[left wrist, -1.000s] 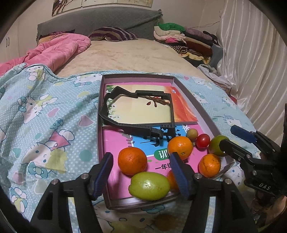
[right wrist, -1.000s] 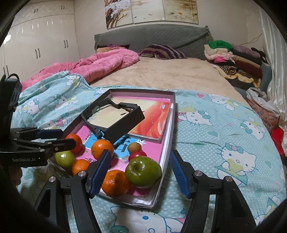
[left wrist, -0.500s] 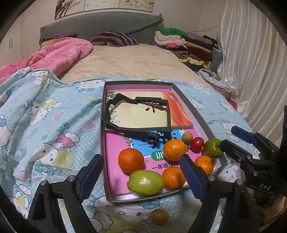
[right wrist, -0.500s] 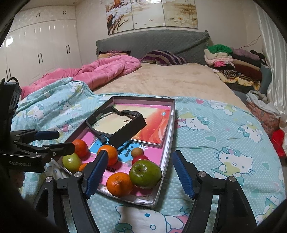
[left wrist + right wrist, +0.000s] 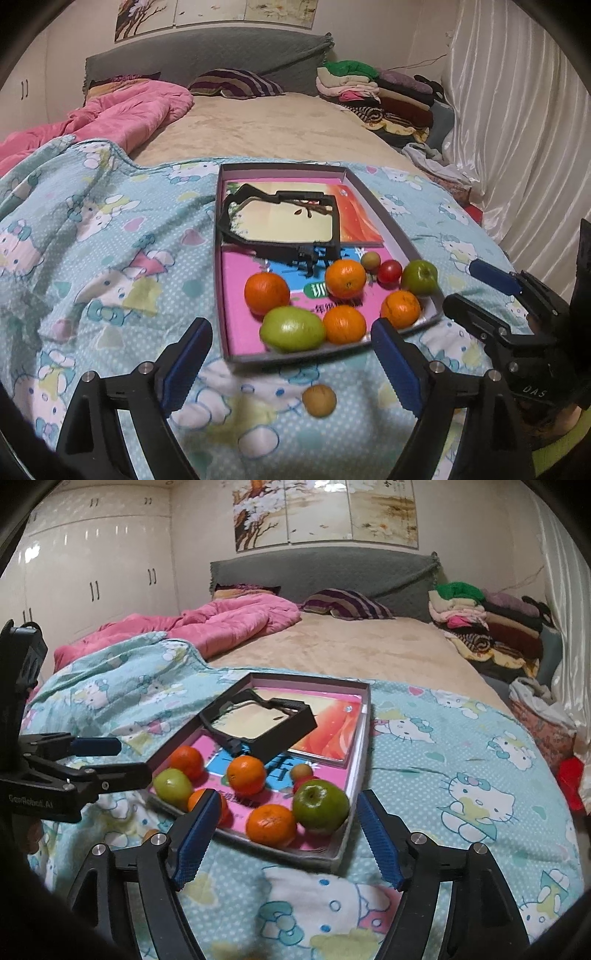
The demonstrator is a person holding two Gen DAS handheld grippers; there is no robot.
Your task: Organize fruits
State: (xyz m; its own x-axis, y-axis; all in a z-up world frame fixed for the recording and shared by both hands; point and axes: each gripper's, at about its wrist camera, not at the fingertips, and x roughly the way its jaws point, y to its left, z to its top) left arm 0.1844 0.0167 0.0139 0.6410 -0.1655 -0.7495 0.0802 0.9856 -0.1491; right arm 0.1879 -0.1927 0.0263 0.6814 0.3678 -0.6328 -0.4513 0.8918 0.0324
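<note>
A grey shallow tray point(image 5: 218, 266) lies on the bed with several oranges point(image 5: 266, 292), a long green fruit point(image 5: 293, 328), a green apple point(image 5: 419, 276), a red tomato point(image 5: 390, 271) and a small brownish fruit point(image 5: 370, 260). One small brown fruit point(image 5: 319, 400) lies on the blanket outside the tray. My left gripper point(image 5: 290, 332) hovers open before the tray's near edge, holding nothing. My right gripper point(image 5: 288, 801) stands open near the tray's corner, just short of the green apple point(image 5: 320, 805) and an orange point(image 5: 271, 825), pads touching neither.
A black plastic frame point(image 5: 280, 221) and colourful books point(image 5: 358, 221) fill the tray's far half. The cartoon-print blanket point(image 5: 110, 258) surrounds the tray. A pink quilt point(image 5: 221, 627) and stacked clothes point(image 5: 480, 627) lie further back. Curtains point(image 5: 517, 147) hang on the right.
Both grippers have drawn back and up from the tray. The left jaws have widened from around the orange and green fruit. The brown fruit on the blanket has come into view.
</note>
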